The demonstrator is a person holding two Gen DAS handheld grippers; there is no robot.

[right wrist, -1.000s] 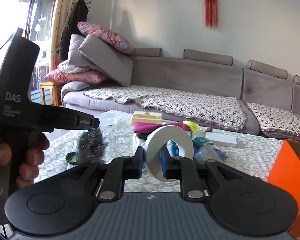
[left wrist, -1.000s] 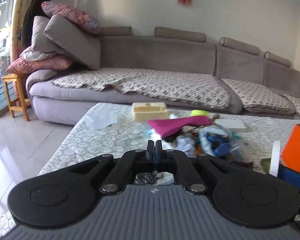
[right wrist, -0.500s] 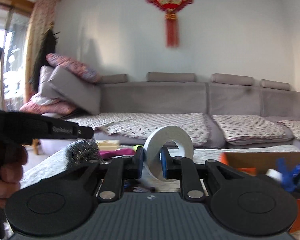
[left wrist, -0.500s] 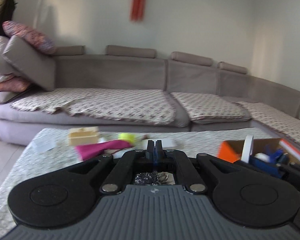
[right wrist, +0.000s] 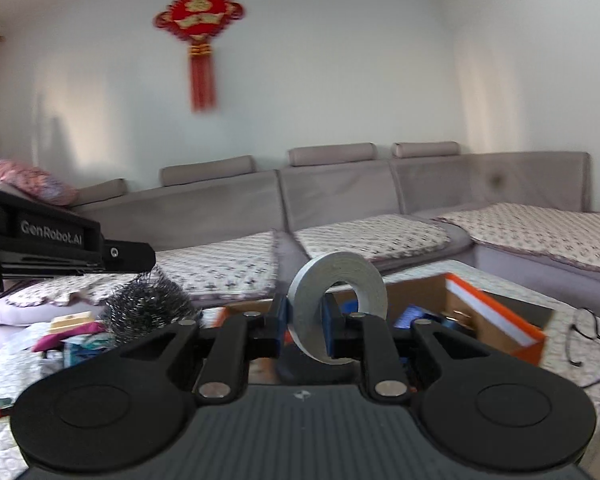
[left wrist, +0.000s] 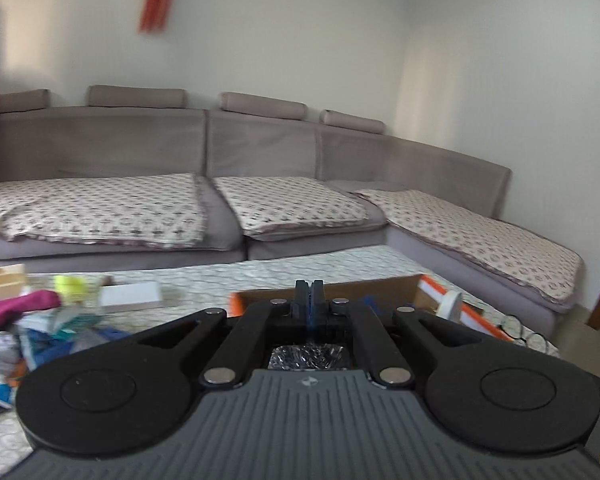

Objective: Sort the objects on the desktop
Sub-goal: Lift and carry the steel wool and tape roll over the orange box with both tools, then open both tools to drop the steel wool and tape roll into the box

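My right gripper (right wrist: 305,316) is shut on a white tape roll (right wrist: 336,308) held upright above the table. Behind it stands an orange cardboard box (right wrist: 496,320) with blue items inside. My left gripper (left wrist: 309,298) is shut on a steel wool scrubber (left wrist: 306,356) that hangs under its fingers; from the right wrist view the scrubber (right wrist: 148,304) shows as a dark bristly ball under the left gripper's body. The box (left wrist: 432,292) lies just past the left fingertips.
A pile of mixed objects (left wrist: 40,320) lies at the table's left, with a magenta cloth (left wrist: 16,306), a yellow item (left wrist: 70,284) and a white flat box (left wrist: 130,294). Eyeglasses (right wrist: 592,332) lie right of the orange box. A grey sofa (left wrist: 260,200) runs behind the table (left wrist: 204,276).
Both grippers have swung to the right with their loads. The orange box has come toward the middle of both views and the clutter pile has slid left.
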